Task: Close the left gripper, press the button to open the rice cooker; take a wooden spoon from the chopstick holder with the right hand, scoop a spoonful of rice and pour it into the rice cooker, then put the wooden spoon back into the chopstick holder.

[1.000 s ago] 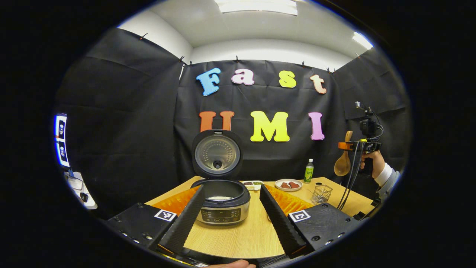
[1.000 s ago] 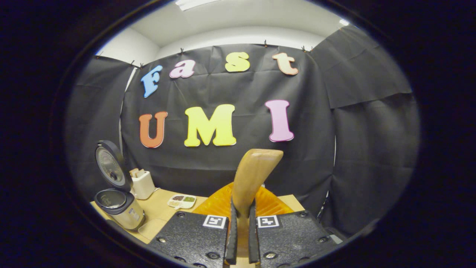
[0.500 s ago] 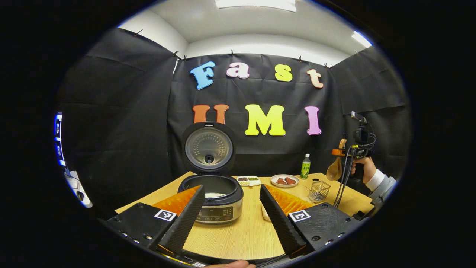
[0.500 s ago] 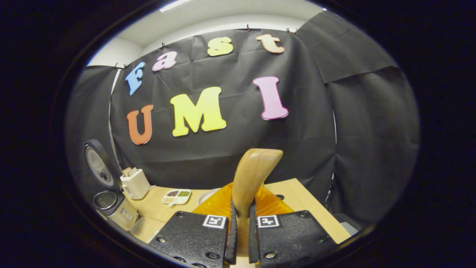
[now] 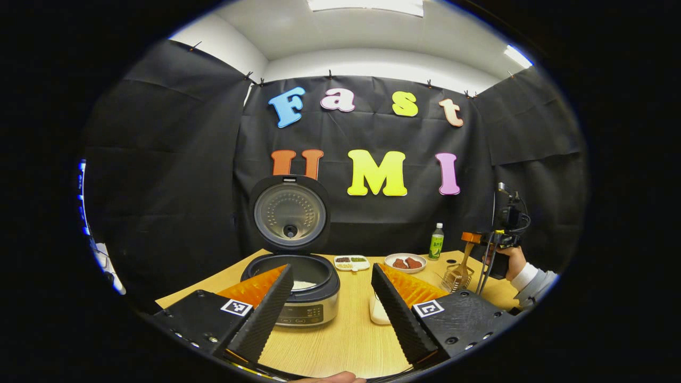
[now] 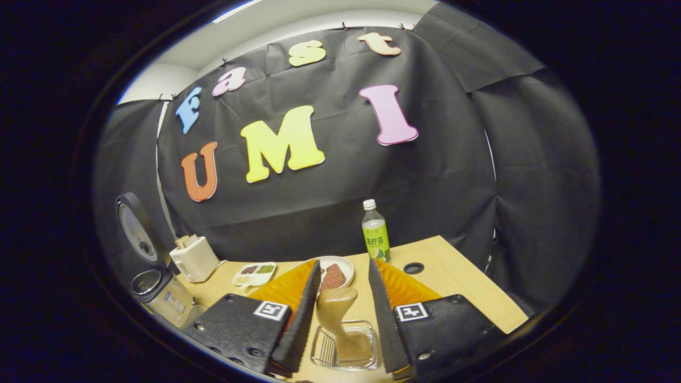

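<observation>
A: What marks the wooden spoon (image 6: 340, 322)?
B: Pale wood, handle upright, its lower end inside the wire chopstick holder (image 6: 346, 346) on the table's (image 6: 457, 276) near right part.

A: State of the right gripper (image 6: 343, 314)?
B: Released; its jaws stand spread either side of the handle, not pressing it. The left gripper view shows it above the holder, held by a hand (image 5: 509, 261).

A: The left gripper (image 5: 330, 308)?
B: Spread wide, grasping nothing, before the rice cooker (image 5: 300, 290), whose lid stands raised, white rice inside.

A: Surroundings?
B: Green bottle (image 6: 375, 233), plate of brown pieces (image 6: 332, 272) and divided dish (image 6: 254, 273) lie farther; a cream container (image 6: 194, 258) stands beside the cooker.
</observation>
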Available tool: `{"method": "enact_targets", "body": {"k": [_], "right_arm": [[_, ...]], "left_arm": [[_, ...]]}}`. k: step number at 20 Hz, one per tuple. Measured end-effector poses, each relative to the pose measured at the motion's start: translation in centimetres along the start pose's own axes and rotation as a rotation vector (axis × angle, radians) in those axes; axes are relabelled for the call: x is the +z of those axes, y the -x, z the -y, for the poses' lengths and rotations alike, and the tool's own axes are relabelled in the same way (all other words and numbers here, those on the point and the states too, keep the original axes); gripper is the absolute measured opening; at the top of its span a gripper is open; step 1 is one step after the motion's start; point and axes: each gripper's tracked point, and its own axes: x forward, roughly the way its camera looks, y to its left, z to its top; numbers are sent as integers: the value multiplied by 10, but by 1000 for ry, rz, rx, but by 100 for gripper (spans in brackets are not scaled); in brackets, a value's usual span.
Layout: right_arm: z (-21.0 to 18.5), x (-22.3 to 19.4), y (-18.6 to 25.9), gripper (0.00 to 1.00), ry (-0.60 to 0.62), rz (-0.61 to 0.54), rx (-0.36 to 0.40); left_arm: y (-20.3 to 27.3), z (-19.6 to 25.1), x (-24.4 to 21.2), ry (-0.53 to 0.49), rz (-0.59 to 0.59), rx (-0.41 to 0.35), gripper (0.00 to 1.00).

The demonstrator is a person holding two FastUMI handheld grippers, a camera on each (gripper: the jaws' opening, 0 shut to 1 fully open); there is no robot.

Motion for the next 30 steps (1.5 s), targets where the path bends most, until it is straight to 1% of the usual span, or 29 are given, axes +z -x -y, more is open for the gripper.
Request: {"method": "enact_targets", "body": {"k": [1, 3, 4, 5, 6, 7, 8, 9, 10, 11, 12, 14, 15, 17, 18, 19, 20, 21, 24, 25, 26, 27, 28, 29, 30], "right_arm": [[6, 2, 5, 67, 11, 1, -19], [13, 3, 21, 96, 17, 4, -40], [16, 10, 32, 97, 17, 19, -42], [18, 16, 43, 90, 26, 32, -50], [22, 19, 54, 99, 44, 46, -64], [24, 23, 67, 90, 62, 64, -76], [20, 28, 82, 95, 82, 76, -69], [12, 33, 98, 100, 101, 98, -41], [6, 38, 115, 100, 108, 125, -18], [4, 42, 130, 92, 107, 152, -10], [9, 44, 141, 100, 87, 178, -26], [11, 38, 165, 100, 58, 177, -56], [7, 31, 174, 100, 64, 168, -47], [-9, 26, 189, 100, 78, 162, 19], [-8, 21, 192, 92, 81, 152, 30], [-6, 14, 192, 91, 82, 139, 31], [-5, 10, 193, 100, 74, 132, 33], [-5, 7, 195, 92, 64, 128, 38], [0, -1, 194, 91, 53, 134, 58], [5, -7, 192, 100, 48, 125, 55], [9, -11, 189, 92, 45, 117, 55], [11, -13, 187, 92, 44, 111, 56], [13, -13, 185, 100, 46, 110, 55], [16, -12, 182, 91, 44, 111, 49], [19, -11, 181, 91, 44, 113, 41]], "left_arm": [[-7, 5, 1, 5, 1, -6, 94], [-21, 13, -1, -4, -3, -9, 95], [-26, 14, 2, -12, 1, -8, 94], [-32, 14, 7, -18, 9, -4, 94], [-37, 14, 11, -20, 13, -2, 94], [-41, 14, 15, -22, 13, -6, 95], [-45, 13, 20, -22, 17, -7, 95], [-50, 11, 28, -23, 32, -9, 94], [-55, 10, 36, -19, 37, -19, 94], [-59, 6, 42, -8, 39, -18, 94], [-64, -2, 52, 3, 54, -8, 94], [-75, -15, 76, 15, 93, 10, 94], [-83, -18, 84, 18, 100, 6, 94], [-97, -25, 99, 25, 106, 2, 94], [-105, -31, 109, 29, 123, 8, 94], [-113, -39, 119, 32, 142, 18, 94], [-122, -43, 125, 38, 151, 20, 94], [-132, -47, 129, 41, 159, 24, 94], [-166, -63, 138, 40, 139, 54, 94], [-176, -68, 141, 27, 134, 64, 94], [-188, -74, 146, 9, 136, 78, 94], [-200, -80, 149, -4, 141, 92, 94], [-212, -86, 151, -13, 140, 102, 94], [-225, -89, 151, -17, 127, 106, 94], [-235, -93, 153, -28, 131, 115, 94]]}}
